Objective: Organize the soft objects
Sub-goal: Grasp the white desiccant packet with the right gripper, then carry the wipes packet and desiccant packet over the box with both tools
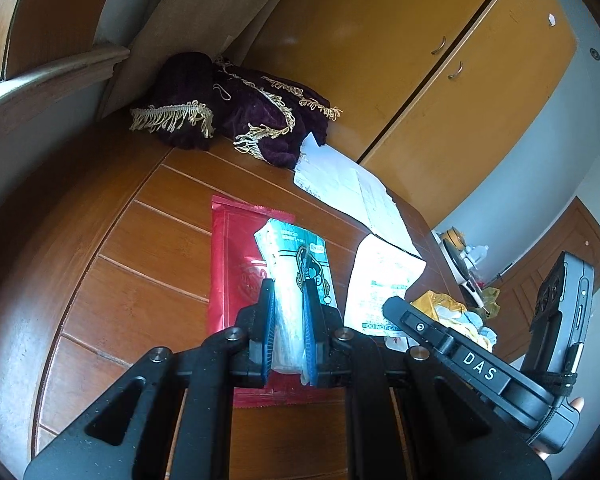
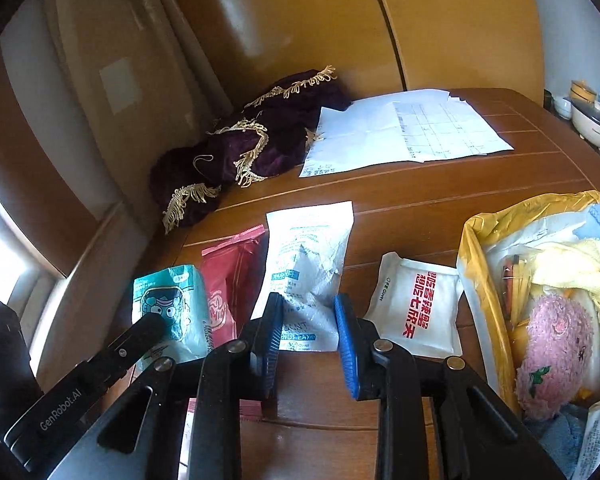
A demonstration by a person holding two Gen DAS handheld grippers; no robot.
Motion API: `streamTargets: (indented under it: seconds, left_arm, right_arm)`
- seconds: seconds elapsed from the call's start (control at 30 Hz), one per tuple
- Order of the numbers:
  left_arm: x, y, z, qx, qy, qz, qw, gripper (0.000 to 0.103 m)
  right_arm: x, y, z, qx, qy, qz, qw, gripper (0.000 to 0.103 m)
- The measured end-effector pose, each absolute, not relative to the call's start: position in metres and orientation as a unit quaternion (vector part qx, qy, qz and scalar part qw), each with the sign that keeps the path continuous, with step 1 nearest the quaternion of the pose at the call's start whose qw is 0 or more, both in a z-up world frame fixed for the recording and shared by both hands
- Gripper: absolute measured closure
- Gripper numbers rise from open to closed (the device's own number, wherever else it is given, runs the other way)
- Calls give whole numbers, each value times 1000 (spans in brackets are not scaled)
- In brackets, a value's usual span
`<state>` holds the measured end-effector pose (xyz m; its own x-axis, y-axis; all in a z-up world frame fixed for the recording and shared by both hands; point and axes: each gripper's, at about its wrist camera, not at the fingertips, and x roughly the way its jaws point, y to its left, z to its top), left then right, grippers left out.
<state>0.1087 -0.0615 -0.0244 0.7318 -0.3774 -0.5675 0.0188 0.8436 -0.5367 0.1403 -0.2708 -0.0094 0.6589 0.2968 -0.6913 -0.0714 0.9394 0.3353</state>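
My left gripper [image 1: 289,300] is shut on a teal and white soft packet [image 1: 296,264], held just above a flat red pouch [image 1: 236,264] on the wooden table. In the right wrist view the same teal packet [image 2: 168,308] shows at the left with the left gripper's fingers on it, beside the red pouch [image 2: 228,280]. My right gripper [image 2: 308,332] stands open over the near end of a white crinkled packet [image 2: 308,264]. A white packet with red lettering [image 2: 416,308] lies just to its right. A yellow bag [image 2: 476,280] full of soft items sits at the far right.
A dark purple fringed cloth [image 2: 256,148] is bunched at the table's back left corner. White paper sheets [image 2: 404,132] lie at the back. Wooden cupboard doors [image 1: 420,60] stand behind the table [image 2: 440,196]. Kitchenware [image 2: 592,120] sits beyond the right edge.
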Motion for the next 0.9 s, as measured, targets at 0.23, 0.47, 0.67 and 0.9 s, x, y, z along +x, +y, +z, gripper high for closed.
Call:
streamTargets:
  seconds: [0.23,0.47,0.67,0.9]
  left_arm:
    - [109,-57,-27,-267,350,-105,892,93]
    - [106,-61,-25,-261,343,-112,895,93]
    - [94,-69,-15,-240,321,-119,909,93]
    - [77,-85,-9,-248,319,-156,901,93]
  right_arm:
    - [135,-268,-6,135,385,115,906,76]
    - [132,-273,-1,146,377,122,906,76]
    - [103,-288,6,160,365,139,907,76]
    - [41,-321,33,122,338,203,911,76]
